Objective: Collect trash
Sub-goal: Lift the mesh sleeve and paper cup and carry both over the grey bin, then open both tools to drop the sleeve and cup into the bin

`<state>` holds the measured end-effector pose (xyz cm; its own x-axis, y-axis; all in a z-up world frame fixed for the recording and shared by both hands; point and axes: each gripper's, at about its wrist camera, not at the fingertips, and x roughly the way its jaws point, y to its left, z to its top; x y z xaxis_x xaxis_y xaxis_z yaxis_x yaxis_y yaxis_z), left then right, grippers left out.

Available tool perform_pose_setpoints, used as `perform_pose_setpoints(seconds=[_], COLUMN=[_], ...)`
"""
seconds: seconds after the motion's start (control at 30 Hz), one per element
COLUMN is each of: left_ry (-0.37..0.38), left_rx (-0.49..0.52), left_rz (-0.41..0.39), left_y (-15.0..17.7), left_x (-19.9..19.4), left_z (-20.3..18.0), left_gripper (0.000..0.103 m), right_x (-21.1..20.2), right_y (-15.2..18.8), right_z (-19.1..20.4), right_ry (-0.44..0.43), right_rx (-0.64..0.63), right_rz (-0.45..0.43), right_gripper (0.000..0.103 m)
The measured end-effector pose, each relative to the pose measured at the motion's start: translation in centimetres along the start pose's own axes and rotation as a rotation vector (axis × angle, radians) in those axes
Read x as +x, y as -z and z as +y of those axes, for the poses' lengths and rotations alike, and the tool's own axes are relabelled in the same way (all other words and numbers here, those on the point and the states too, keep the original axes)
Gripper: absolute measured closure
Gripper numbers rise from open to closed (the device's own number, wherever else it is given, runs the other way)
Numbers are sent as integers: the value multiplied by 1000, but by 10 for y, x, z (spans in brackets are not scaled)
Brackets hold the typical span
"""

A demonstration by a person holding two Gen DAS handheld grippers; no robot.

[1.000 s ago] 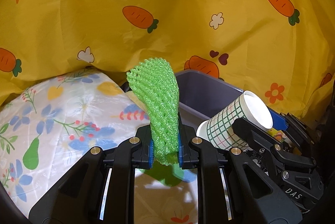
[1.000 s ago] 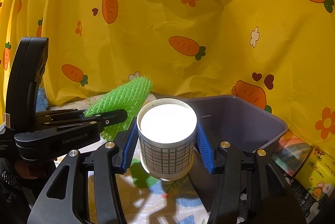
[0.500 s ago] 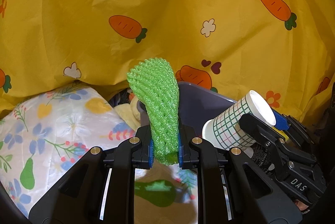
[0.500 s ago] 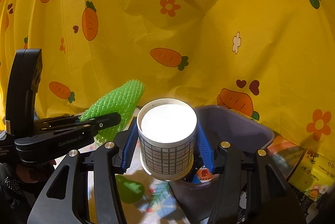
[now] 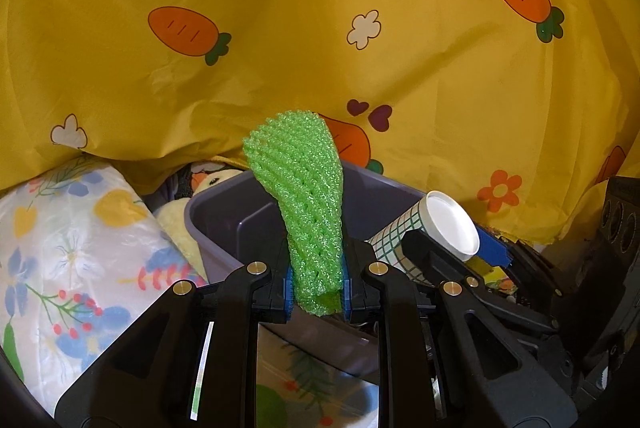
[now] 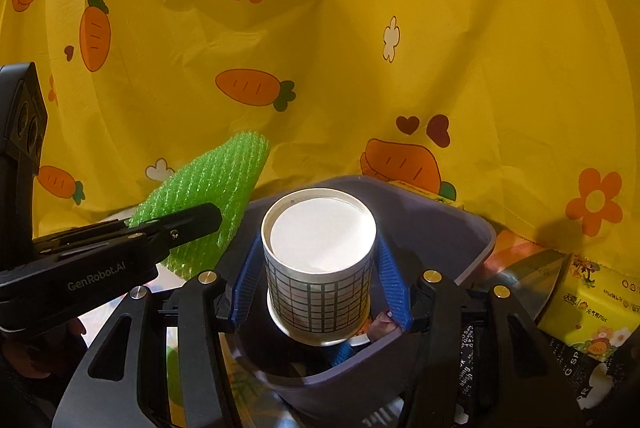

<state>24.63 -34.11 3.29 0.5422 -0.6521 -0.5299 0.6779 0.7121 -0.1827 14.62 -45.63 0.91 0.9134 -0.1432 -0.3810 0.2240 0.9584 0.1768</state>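
My left gripper (image 5: 316, 286) is shut on a green foam net sleeve (image 5: 306, 204) that stands up over the near rim of a purple bin (image 5: 224, 224). My right gripper (image 6: 320, 292) is shut on a white paper cup with a green grid pattern (image 6: 320, 268), held bottom-forward above the open purple bin (image 6: 460, 240). The cup (image 5: 432, 232) and the right gripper show at the right in the left wrist view. The foam sleeve (image 6: 216, 204) and the left gripper show at the left in the right wrist view. Some trash lies in the bin under the cup.
A yellow carrot-print cloth (image 5: 320, 28) hangs behind everything. A floral tablecloth (image 5: 60, 248) covers the surface at the left. A soft toy duck (image 5: 208, 182) lies behind the bin. A yellow tissue pack (image 6: 588, 312) sits right of the bin.
Both grippers have moved forward toward the bin with their loads. The cup now hangs over the bin's opening and the foam sleeve stands over its near rim.
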Motion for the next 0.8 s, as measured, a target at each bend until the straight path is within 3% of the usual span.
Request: perform_pose_setpoints(seconds=[0.37, 0.43, 0.6, 0.8], left_ry=[52, 61, -19, -101], left_rx=[-53, -65, -82, -111], left_rz=[29, 33, 17, 14], left_y=[7, 8, 11, 16], left_x=[21, 23, 20, 14], left_z=[6, 8, 14, 27], left_gripper=[81, 73, 29, 21], right_x=[20, 21, 24, 26], right_y=[12, 13, 16, 19], right_z=[-11, -11, -11, -11], right_ry=[38, 39, 49, 71], right_rx=[0, 1, -2, -4], right_rz=[72, 76, 92, 99], right_gripper=[48, 41, 24, 17])
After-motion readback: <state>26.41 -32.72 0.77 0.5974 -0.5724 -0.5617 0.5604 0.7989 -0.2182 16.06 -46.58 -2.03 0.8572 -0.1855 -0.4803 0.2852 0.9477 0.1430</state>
